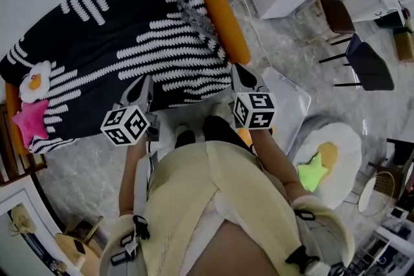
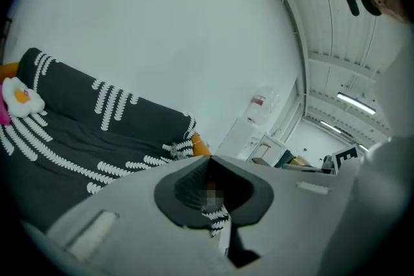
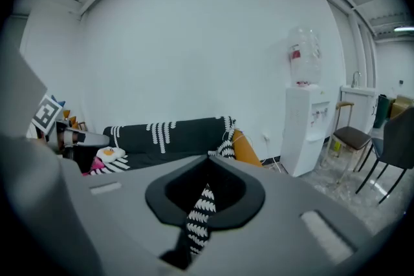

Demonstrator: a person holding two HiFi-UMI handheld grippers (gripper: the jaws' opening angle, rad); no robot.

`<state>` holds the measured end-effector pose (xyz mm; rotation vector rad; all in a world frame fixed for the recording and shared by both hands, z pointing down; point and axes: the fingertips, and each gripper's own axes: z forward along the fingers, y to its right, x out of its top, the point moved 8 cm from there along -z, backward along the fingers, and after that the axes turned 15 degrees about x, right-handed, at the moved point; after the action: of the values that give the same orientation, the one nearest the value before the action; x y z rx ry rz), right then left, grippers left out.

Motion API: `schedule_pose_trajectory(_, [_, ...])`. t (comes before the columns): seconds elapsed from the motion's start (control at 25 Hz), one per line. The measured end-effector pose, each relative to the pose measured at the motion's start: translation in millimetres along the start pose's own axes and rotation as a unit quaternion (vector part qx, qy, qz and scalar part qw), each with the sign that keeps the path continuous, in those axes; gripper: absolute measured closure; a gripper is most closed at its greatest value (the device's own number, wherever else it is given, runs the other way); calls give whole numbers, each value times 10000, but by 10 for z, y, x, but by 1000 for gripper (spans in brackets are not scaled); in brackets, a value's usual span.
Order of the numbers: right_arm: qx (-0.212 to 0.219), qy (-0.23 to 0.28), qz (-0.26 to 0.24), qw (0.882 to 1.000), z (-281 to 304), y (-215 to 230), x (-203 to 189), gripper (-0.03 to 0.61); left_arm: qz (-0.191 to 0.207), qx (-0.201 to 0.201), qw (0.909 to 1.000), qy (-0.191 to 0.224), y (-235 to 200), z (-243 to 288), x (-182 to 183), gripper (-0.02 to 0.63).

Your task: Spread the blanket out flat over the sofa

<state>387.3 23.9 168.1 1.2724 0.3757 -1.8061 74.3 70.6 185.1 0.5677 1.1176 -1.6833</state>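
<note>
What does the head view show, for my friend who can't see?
From above, the left gripper and right gripper each pinch the near edge of a black, white-striped blanket covering an orange sofa. A fried-egg cushion and a pink star cushion lie at the picture's left.
</note>
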Motion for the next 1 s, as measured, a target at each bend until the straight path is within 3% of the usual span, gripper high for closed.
schedule_pose_trajectory(0.24, [284, 96, 135, 9995, -156, -182, 96, 575, 76, 245, 9990, 379, -37, -340, 142, 615])
schedule_pose_trajectory(0.44, [461, -41, -143, 9988, -143, -343, 170, 575, 144, 476, 9970, 590, -117, -535, 244, 615])
schedule_pose_trajectory(0.64, [641, -13, -53, 9979, -135, -445, 210, 575, 101, 560, 9965, 612, -184, -659, 236, 615])
schedule_pose_trajectory(1.0, [602, -83, -1, 9982, -186, -507, 159, 575, 198, 492, 9973, 512, -205, -621, 222, 615])
